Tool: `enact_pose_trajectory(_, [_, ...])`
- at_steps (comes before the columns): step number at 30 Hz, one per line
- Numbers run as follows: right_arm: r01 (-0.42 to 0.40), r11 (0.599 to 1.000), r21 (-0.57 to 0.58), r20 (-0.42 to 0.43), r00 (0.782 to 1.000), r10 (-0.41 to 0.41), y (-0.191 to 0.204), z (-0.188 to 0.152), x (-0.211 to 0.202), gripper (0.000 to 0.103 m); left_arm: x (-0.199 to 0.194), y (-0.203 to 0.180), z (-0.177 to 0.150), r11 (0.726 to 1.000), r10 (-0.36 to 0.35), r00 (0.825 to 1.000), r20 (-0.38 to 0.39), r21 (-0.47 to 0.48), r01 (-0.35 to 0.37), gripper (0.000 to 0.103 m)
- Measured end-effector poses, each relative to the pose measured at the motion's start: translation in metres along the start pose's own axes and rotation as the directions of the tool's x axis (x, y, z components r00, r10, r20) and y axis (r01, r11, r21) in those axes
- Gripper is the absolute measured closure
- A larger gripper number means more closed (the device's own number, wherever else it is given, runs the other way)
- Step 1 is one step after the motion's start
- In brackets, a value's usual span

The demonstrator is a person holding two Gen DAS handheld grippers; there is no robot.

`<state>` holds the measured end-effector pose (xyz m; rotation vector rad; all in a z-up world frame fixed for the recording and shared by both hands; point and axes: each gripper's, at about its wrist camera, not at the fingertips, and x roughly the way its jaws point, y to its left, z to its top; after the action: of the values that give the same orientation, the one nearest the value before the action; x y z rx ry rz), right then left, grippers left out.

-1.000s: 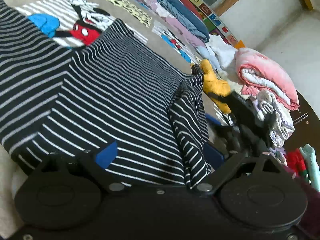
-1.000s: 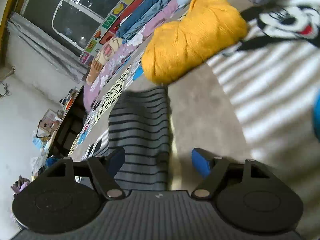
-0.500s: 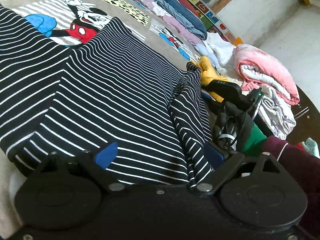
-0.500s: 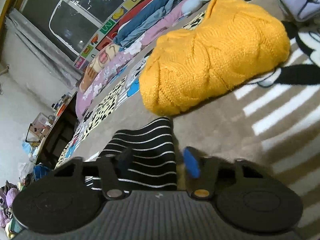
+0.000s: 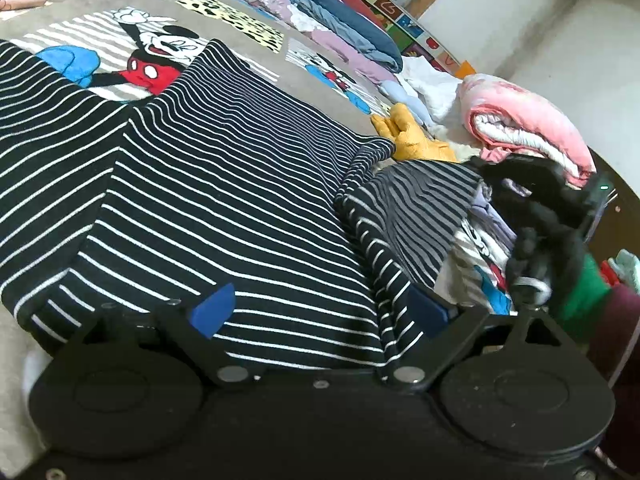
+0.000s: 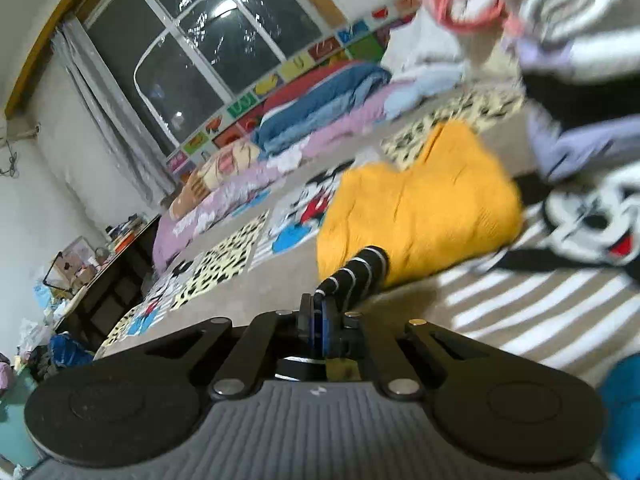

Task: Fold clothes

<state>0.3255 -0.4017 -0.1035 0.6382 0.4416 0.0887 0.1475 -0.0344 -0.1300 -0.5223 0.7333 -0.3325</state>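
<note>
**A:** How far along does the fold look?

**B:** Partway, at a guess. Nearest the left gripper (image 5: 320, 312), the striped garment (image 5: 224, 200) lies spread on the bed (image 5: 80, 28), its near hem running between that gripper's blue pads. The jaws stand wide apart with the cloth between them, not pinching it. The body looks fairly flat, with a ridge across its left part that may be a fold already laid.

**A:** And the right gripper (image 6: 318, 330)?

**B:** Its jaws are closed tight on the end of a striped sleeve (image 6: 360, 270), which sticks out ahead of the pads as a narrow roll, raised off the bedcover. In the left view the sleeve (image 5: 416, 220) arches up at the right of the garment toward the right gripper's blurred dark shape. Bringing the sleeve over the body seems the step in hand; the remaining folds look undone.

**A:** Anything in the way?

**B:** Just beyond the sleeve sits a yellow knit sweater (image 6: 420, 208), near the garment's right edge. Farther right is a rolled pink blanket (image 5: 528, 128) and, blurred, a heap of mixed clothes (image 6: 568, 40). Along the far side of the bed lie blue and lilac bedding (image 6: 320, 100) under a window (image 6: 192, 44). The sweater is the likeliest thing to snag.
</note>
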Motion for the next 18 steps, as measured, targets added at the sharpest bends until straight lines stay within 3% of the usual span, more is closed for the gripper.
enact_pose_trajectory(10, [0.075,0.997,-0.014,0.127,0.989,-0.072,-0.009,0.025,-0.089,0.097,-0.004,-0.007,-0.005,0.997,0.014,1.0,-0.003,0.073,-0.014,0.01])
enact_pose_trajectory(18, [0.107,0.993,0.042,0.204,0.972,-0.114,-0.035,0.022,-0.151,0.097,-0.002,-0.016,-0.014,0.987,0.029,0.999,-0.012,0.158,-0.027,0.01])
